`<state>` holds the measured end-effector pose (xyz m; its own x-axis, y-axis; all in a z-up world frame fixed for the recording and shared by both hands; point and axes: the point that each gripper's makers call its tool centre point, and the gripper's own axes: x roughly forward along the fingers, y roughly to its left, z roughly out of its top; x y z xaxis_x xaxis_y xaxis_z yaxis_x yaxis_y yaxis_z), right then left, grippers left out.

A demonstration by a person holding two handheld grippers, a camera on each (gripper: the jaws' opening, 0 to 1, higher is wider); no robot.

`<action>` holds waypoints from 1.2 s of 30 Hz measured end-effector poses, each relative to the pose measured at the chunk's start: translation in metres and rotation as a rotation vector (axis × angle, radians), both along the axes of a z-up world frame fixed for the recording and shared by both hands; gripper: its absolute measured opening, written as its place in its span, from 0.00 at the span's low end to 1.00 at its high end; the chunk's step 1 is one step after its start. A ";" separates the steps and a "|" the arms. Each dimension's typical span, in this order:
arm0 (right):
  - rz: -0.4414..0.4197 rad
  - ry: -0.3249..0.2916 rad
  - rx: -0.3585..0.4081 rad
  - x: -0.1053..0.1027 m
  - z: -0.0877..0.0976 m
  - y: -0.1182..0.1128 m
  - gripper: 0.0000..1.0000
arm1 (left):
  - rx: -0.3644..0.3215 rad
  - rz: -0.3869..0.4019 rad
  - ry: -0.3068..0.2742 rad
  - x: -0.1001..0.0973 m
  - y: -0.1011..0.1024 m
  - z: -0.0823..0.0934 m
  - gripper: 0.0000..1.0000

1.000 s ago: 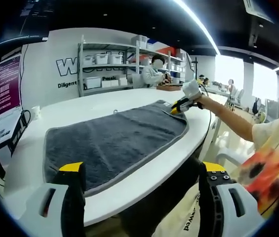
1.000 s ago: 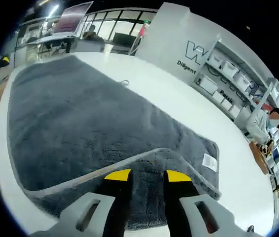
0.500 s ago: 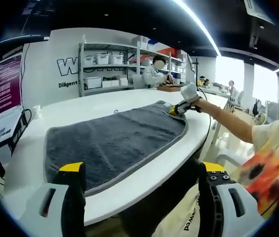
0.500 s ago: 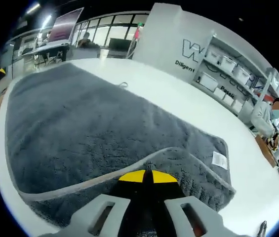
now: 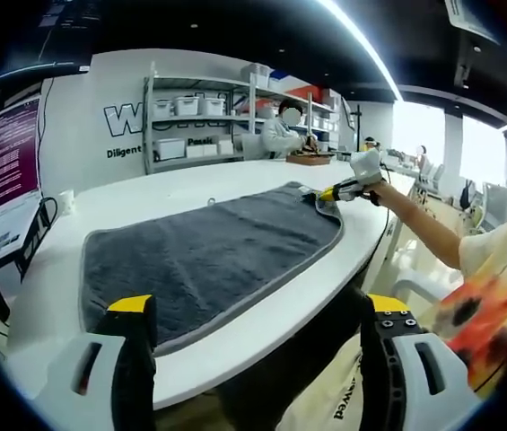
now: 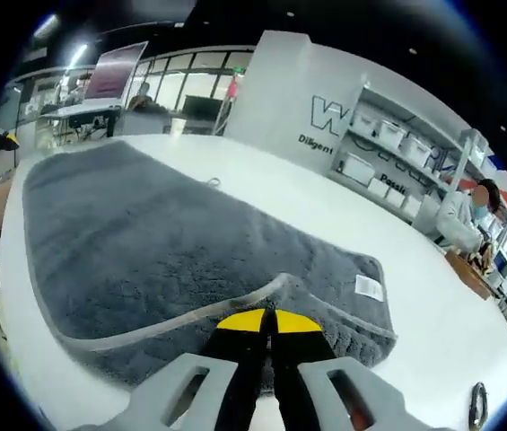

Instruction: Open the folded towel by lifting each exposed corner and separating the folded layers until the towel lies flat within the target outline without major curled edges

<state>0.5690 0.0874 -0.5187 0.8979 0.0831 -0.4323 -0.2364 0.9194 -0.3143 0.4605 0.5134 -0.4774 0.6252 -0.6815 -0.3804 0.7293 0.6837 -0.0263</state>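
Right gripper view: right gripper (image 6: 267, 316) jaws pinch towel (image 6: 145, 242) folded corner | left gripper (image 5: 253, 310) jaws apart, idle | towel mostly spread on white surface (image 5: 235, 346); 1 corner flap left to unfold.

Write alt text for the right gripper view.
The right tool, yellow-tipped jaws shut, pinches the folded-over corner of a dark grey plush towel with pale edging, spread across a white table. A small white label sits near the towel's far corner; shelves with white bins stand behind.
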 end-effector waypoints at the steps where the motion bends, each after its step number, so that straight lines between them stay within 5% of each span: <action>1: -0.002 -0.010 0.000 -0.004 0.002 -0.001 0.00 | 0.002 -0.001 0.001 0.000 -0.001 -0.001 0.93; 14: -0.051 -0.070 0.015 -0.057 0.002 -0.021 0.00 | 0.007 -0.008 0.013 -0.001 -0.004 -0.004 0.93; 25: -0.103 -0.062 0.034 -0.094 -0.010 -0.041 0.00 | 0.011 -0.009 0.020 0.000 -0.005 -0.005 0.93; 36: -0.100 -0.022 -0.041 -0.115 -0.014 -0.040 0.00 | 0.019 -0.020 0.029 -0.001 -0.010 -0.008 0.93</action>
<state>0.4541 0.0472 -0.5327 0.9103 -0.0243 -0.4133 -0.1369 0.9244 -0.3560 0.4591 0.5030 -0.4851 0.5998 -0.6863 -0.4114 0.7422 0.6693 -0.0344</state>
